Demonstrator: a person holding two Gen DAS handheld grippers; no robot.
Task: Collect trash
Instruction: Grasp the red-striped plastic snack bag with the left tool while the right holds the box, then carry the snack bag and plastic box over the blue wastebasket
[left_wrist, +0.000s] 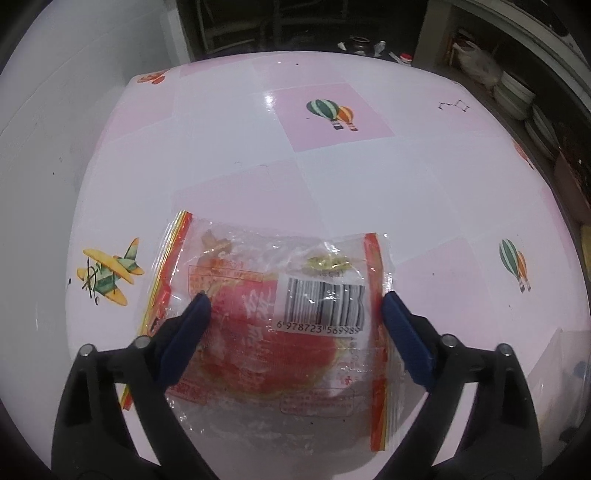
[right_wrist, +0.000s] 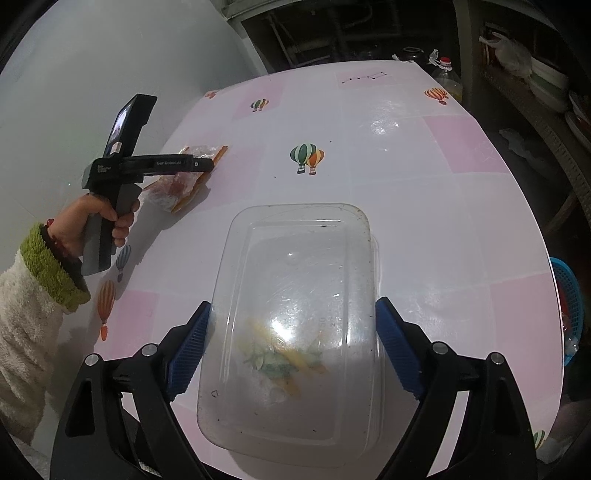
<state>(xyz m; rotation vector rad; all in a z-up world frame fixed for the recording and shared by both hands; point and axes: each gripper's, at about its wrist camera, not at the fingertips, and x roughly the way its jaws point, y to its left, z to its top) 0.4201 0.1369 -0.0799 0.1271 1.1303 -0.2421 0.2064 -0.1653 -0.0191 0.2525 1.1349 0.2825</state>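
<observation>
A clear and red plastic food wrapper (left_wrist: 273, 317) with a barcode lies flat on the pink table (left_wrist: 332, 177). My left gripper (left_wrist: 295, 299) is open, its blue fingers on either side of the wrapper, just above it. A clear plastic food container (right_wrist: 299, 325) lies upside down on the table, with yellow and green scraps showing under it. My right gripper (right_wrist: 293, 310) is open, its fingers straddling the container's near half. The right wrist view also shows the left gripper (right_wrist: 207, 166) held over the wrapper (right_wrist: 184, 177) at the table's left.
The round table wears a pink and white checked cloth with balloon and plane prints. A grey wall (right_wrist: 74, 74) is close on the left. A blue basket (right_wrist: 569, 295) sits off the right edge. Bottles (right_wrist: 445, 70) and stacked dishes (left_wrist: 517, 96) stand behind.
</observation>
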